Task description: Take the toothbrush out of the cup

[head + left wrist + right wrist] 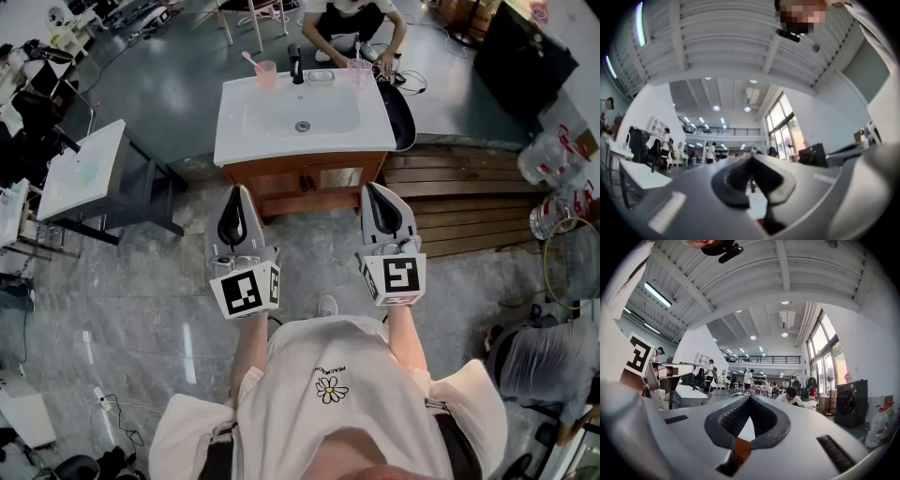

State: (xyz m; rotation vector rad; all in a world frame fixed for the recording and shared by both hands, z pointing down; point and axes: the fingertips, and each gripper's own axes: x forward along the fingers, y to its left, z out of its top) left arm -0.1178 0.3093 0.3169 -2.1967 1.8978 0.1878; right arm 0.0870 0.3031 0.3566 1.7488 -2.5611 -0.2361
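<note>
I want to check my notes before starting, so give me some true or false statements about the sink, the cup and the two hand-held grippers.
1. The pink cup stands at the back left of the sink with the toothbrush in it. True.
2. The left hand-held gripper is shut on the toothbrush. False: its jaws are together on nothing, and it is held short of the sink.
3. The right hand-held gripper has its jaws together and holds nothing. True.
4. The tap at the back of the sink is white. False: it is black.
</note>
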